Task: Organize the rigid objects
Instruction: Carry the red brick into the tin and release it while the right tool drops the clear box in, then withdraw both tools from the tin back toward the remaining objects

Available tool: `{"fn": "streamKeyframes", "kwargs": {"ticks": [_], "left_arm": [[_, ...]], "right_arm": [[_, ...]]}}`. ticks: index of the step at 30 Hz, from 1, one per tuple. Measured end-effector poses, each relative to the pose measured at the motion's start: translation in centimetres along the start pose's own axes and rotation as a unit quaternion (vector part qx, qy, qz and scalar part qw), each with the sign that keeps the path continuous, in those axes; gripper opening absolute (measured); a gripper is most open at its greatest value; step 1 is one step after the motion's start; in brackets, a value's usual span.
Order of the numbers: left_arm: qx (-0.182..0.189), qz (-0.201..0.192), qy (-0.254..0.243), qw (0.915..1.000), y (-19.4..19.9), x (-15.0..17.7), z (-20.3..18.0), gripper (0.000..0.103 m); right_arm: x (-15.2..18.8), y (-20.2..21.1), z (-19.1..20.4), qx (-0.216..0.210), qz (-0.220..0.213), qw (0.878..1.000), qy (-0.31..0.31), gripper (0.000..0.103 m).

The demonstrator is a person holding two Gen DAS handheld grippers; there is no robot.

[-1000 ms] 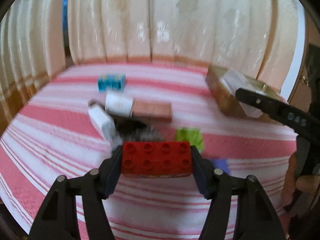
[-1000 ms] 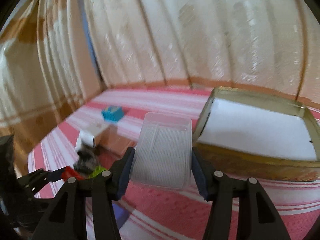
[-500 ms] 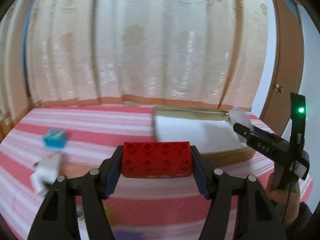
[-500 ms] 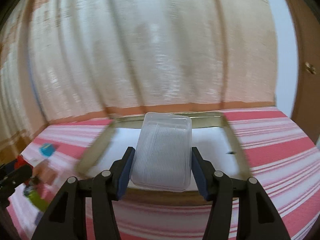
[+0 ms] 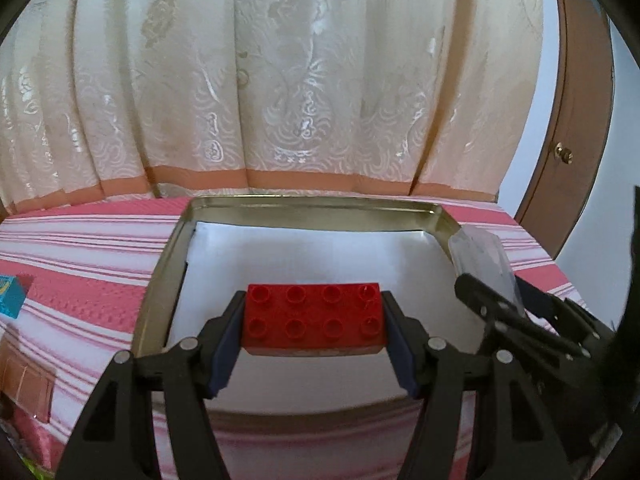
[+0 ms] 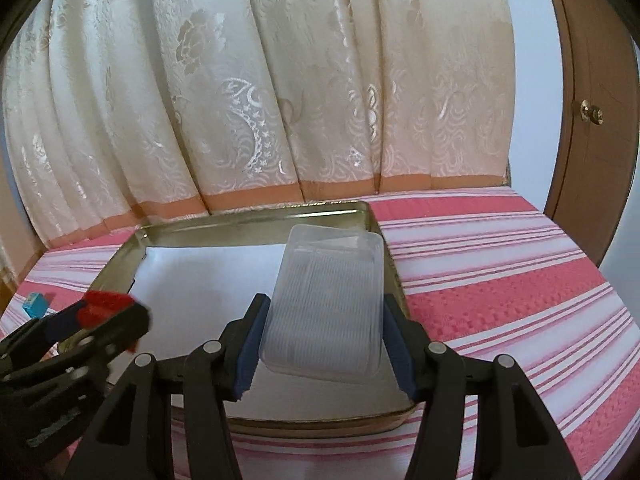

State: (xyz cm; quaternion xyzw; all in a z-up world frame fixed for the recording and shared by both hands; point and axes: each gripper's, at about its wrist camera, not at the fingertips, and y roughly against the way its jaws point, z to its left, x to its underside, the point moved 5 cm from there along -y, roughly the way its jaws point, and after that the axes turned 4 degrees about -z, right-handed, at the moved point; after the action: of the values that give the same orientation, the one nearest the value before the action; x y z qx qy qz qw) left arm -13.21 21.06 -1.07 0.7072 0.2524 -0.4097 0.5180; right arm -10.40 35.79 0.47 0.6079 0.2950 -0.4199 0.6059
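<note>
My left gripper [image 5: 314, 320] is shut on a red studded toy brick [image 5: 314, 318] and holds it above the near part of a gold metal tray [image 5: 160, 280] lined with white paper. My right gripper [image 6: 324, 328] is shut on a clear plastic box [image 6: 326, 300] and holds it over the tray's [image 6: 248, 232] right side. The right gripper with the box shows at the right of the left wrist view [image 5: 486, 276]. The left gripper with the brick shows at the left of the right wrist view [image 6: 100, 312].
The tray lies on a bed with a pink and white striped cover [image 6: 500, 280]. A blue block [image 5: 10, 298] and a brown flat box [image 5: 28, 380] lie left of the tray. A cream curtain [image 5: 300, 80] hangs behind; a wooden door [image 6: 592, 120] stands at right.
Both grippers have swung from the pile of objects at the left over to the tray, each carrying its object. The tray now lies right under them.
</note>
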Motion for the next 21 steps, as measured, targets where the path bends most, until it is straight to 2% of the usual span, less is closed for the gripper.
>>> {"fn": "streamKeyframes", "kwargs": {"ticks": [3,4,5,6,7,9,12,17,21], "left_arm": [[-0.024,-0.006,-0.02,0.9995,-0.1,0.3,-0.1,0.064],[-0.039,-0.011,-0.033,0.9986,-0.1,0.4,-0.1,0.065],[-0.052,-0.014,-0.041,0.9977,-0.2,0.5,0.0,0.069],[-0.067,-0.018,-0.047,0.9964,-0.1,0.6,0.1,0.078],[-0.085,-0.027,-0.05,0.9947,0.2,0.6,0.4,0.083],[-0.102,-0.037,-0.042,0.9932,0.6,0.5,1.1,0.103],[-0.091,-0.055,-0.026,0.9939,1.5,0.4,1.7,0.103],[-0.101,-0.071,-0.053,0.9909,2.2,0.5,1.2,0.103],[-0.098,-0.08,-0.064,0.9899,2.9,0.7,1.0,0.103]], "right_arm": [[0.1,-0.4,0.4,0.005,0.001,1.0,0.007,0.059],[0.1,-0.4,0.6,0.006,0.001,1.0,0.009,0.061],[0.1,-0.4,0.6,0.006,0.002,1.0,0.01,0.069],[0.2,-0.4,0.5,0.015,0.002,1.0,0.009,0.073],[0.2,-0.4,0.3,0.022,0.002,1.0,0.008,0.075],[0.2,-0.2,-0.2,0.019,0.001,1.0,-0.004,0.076],[0.1,0.2,-0.7,-0.005,-0.008,0.999,-0.035,0.081],[-0.4,1.4,-0.7,0.008,-0.04,0.999,-0.032,0.083],[-0.5,2.0,-0.6,0.007,-0.055,0.998,-0.035,0.088]]}}
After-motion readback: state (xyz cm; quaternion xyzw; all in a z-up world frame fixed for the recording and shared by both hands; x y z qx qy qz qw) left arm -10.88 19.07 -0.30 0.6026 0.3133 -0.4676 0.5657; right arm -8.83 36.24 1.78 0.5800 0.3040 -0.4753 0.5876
